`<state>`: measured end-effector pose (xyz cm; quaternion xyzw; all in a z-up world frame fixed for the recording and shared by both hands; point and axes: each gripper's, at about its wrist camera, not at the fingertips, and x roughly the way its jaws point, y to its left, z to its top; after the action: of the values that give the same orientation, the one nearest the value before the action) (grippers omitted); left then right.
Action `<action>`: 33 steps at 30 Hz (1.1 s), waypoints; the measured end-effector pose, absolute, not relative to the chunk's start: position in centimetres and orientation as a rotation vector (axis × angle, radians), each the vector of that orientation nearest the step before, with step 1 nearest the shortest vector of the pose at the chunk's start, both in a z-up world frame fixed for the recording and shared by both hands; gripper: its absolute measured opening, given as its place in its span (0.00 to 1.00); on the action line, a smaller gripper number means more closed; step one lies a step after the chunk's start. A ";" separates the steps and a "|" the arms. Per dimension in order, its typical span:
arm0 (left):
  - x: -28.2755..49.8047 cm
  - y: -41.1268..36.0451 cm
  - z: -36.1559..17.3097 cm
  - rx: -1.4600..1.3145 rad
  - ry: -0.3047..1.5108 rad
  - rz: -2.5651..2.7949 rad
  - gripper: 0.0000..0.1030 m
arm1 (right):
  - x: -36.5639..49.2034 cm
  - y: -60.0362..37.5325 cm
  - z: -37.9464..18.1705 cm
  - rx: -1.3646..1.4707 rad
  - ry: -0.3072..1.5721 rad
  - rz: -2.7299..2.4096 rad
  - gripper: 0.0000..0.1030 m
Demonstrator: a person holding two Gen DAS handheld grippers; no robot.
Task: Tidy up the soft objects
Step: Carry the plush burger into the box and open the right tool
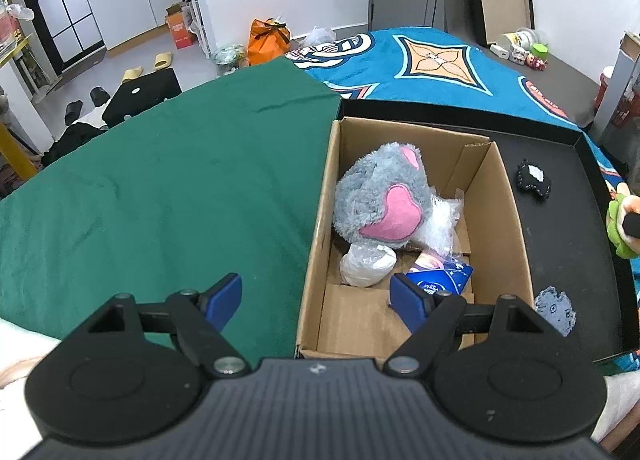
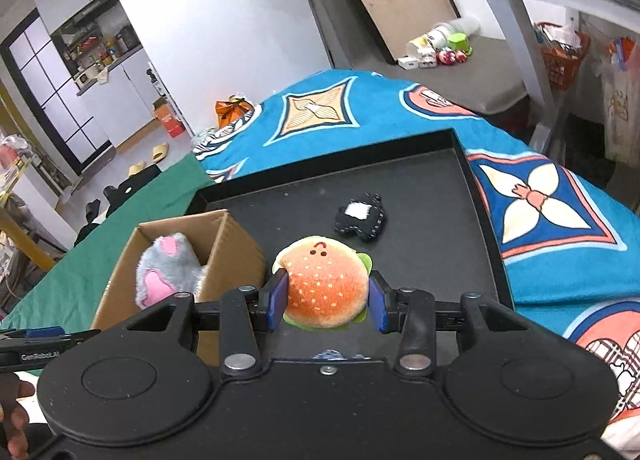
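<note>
The right gripper (image 2: 327, 305) is clamped on the burger plush (image 2: 327, 285), its blue pads pressing the bun from both sides, so the soft toy bulges a little between them. It hangs above the black tray (image 2: 472, 196), just beside the box (image 2: 236, 256), which sits at the tray's near-left corner. The grip across the bun's widest part looks chosen to keep a squashy thing from slipping; the next move, judging by the task, is probably a carry over the box's wall and a release inside.

The box serves as the landmark. Inside it lie the grey plush (image 1: 376, 196) with pink patches, a white bundle (image 1: 366, 266), some clear wrap and a blue packet (image 1: 440, 280), so it appears to be the collecting place for soft things. On the tray beyond the box lies a black plush (image 2: 360, 216), well apart from the burger, and a grey-blue scrap (image 1: 556, 310) lies on the tray just beside the box's near end; both seem yet to be sorted.

The left gripper (image 1: 316, 298) has its jaws wide apart, holding nothing, straddling the box's near-left wall. One finger is over the green cloth (image 1: 160, 180), the other over the box floor by the packet.
</note>
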<state>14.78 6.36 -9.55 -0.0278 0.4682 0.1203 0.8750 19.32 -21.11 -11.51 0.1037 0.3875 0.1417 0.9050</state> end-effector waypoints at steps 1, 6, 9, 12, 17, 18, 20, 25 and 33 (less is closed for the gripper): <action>14.7 6.4 -9.5 -0.063 0.974 0.249 0.77 | 19.2 -20.8 -11.3 0.210 0.797 0.297 0.40; 14.2 6.9 -9.6 -0.096 0.958 0.245 0.77 | 19.0 -19.6 -10.6 0.190 0.782 0.328 0.40; 13.9 7.1 -9.9 -0.111 0.956 0.240 0.77 | 18.8 -18.6 -10.3 0.174 0.777 0.344 0.40; 13.7 7.4 -10.2 -0.121 0.956 0.232 0.77 | 18.7 -17.6 -10.2 0.162 0.776 0.358 0.40; 13.3 7.9 -10.6 -0.136 0.929 0.217 0.77 | 18.3 -15.8 -9.9 0.149 0.768 0.391 0.40; 13.1 8.0 -10.7 -0.135 0.923 0.217 0.77 | 18.3 -15.3 -9.9 0.145 0.769 0.398 0.40; 13.0 8.3 -10.9 -0.154 0.920 0.210 0.77 | 18.2 -14.6 -9.8 0.143 0.767 0.414 0.40; 12.9 8.8 -11.2 -0.183 0.915 0.187 0.72 | 18.1 -12.8 -9.6 0.126 0.769 0.444 0.40; 12.6 10.1 -11.7 -0.258 0.911 0.181 0.44 | 17.8 -10.0 -10.1 0.102 0.789 0.490 0.40</action>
<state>12.58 10.09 -11.68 -0.1240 0.4382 0.0870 0.8860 17.81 -10.00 -10.09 0.0494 0.3805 0.2360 0.8928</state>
